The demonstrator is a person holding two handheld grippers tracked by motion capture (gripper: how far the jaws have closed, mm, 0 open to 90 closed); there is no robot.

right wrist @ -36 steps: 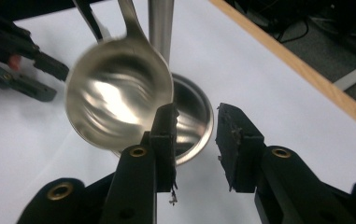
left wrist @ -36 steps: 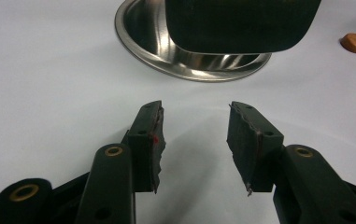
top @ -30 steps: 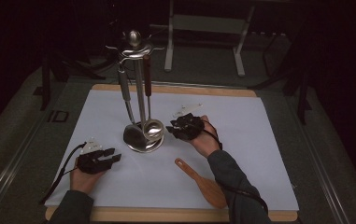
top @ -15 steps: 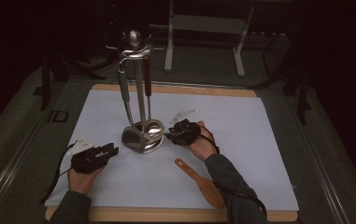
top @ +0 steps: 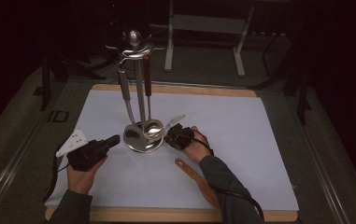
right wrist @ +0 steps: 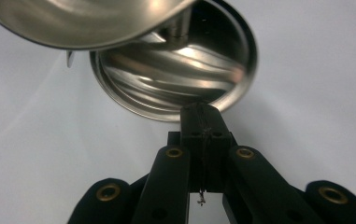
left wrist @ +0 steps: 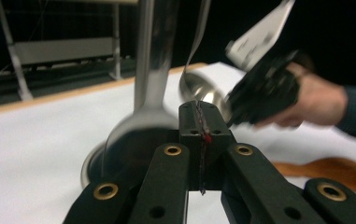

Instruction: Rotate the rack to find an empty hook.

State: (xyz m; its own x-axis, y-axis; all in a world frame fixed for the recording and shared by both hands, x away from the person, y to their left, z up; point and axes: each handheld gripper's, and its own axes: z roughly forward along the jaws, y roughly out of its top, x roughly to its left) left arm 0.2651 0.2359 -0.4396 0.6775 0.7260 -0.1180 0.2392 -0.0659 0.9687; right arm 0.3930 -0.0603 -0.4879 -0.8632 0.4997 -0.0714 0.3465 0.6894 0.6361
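A steel utensil stand [top: 136, 95] rises from a round base [top: 140, 145] on the white mat. From its top hang a ladle, bowl [top: 153, 129] low over the base, and a flat steel turner [top: 132, 134]. My right gripper [top: 167, 136] is shut and empty, its tip at the base's right rim [right wrist: 175, 79], under the ladle bowl [right wrist: 87, 21]. My left gripper [top: 114, 139] is shut on nothing, pointing at the base from the left, a short gap away. Its own view shows shut jaws before the turner [left wrist: 138, 126] and the right gripper [left wrist: 264, 91].
A wooden spatula [top: 199, 179] lies on the mat [top: 259, 140] just near the right forearm, also seen low at the right [left wrist: 334, 168]. The mat covers a wooden board [top: 175, 89]. Dark frames and a metal rack [top: 203, 28] stand beyond the table.
The right gripper has slid nearer and a little left along the base's rim. The left gripper has shifted slightly, its tip now raised toward the base.
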